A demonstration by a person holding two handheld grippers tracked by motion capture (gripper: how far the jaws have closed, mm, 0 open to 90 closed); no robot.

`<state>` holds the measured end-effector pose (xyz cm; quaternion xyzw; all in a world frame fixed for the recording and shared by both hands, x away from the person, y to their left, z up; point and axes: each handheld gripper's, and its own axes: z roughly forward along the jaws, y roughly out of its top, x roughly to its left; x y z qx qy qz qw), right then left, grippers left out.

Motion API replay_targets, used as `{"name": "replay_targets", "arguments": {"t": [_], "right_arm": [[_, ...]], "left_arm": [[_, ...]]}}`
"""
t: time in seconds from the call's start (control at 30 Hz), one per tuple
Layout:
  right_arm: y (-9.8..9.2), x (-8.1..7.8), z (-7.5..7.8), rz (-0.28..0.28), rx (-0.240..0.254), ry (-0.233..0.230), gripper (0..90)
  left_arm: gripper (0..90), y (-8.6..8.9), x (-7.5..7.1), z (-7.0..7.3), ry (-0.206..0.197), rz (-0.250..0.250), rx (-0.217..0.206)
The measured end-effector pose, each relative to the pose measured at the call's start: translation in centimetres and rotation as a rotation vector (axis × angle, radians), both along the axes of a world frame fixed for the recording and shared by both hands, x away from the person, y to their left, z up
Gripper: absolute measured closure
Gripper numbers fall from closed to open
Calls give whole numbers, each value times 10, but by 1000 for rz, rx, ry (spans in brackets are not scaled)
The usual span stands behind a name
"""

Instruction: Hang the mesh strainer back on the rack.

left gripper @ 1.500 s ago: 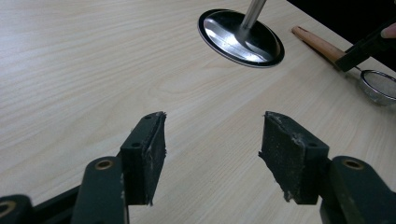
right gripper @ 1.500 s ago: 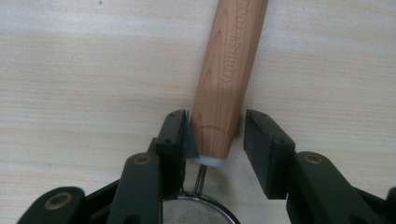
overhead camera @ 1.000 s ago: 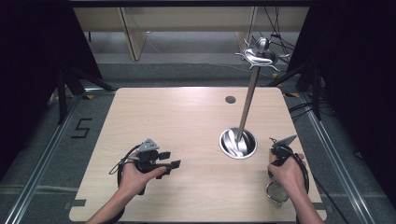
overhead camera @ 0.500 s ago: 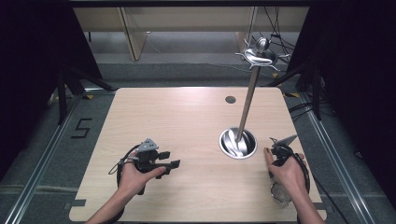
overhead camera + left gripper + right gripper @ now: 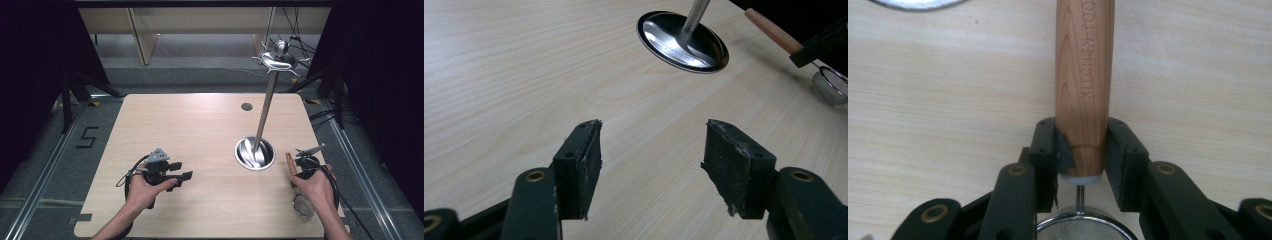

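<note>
A small mesh strainer with a wooden handle is held low over the table's right front. My right gripper is shut on that handle near its mesh end. In the right gripper view the jaws pinch the handle, which is stamped "KITCHEN TOOL", and the strainer rim sits just below. My left gripper rests at the left front, open and holding nothing. Its own view shows the jaws wide apart over bare wood.
A metal stand rises from a round shiny base at centre right, with hooks at its top. The base lies ahead of the left gripper. A dark grommet hole sits near the far edge of the table.
The right hand with the strainer has shifted very slightly toward the near edge. The left gripper has stayed in place, still open.
</note>
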<state>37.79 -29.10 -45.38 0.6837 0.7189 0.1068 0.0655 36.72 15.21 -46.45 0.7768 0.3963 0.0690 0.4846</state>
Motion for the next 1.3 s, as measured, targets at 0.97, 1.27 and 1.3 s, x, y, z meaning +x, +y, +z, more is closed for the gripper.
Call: {"name": "replay_targets", "arguments": {"t": [0.97, 1.27, 1.3], "right_arm": [[-26, -16, 39, 130, 69, -336, 693], [-24, -18, 49, 162, 70, -432, 694], [-21, -19, 53, 135, 94, -410, 693]], "left_arm": [[391, 0, 0, 0, -3, 6, -7], [391, 1, 1, 0, -5, 4, -2], [391, 1, 0, 0, -4, 6, -6]]}}
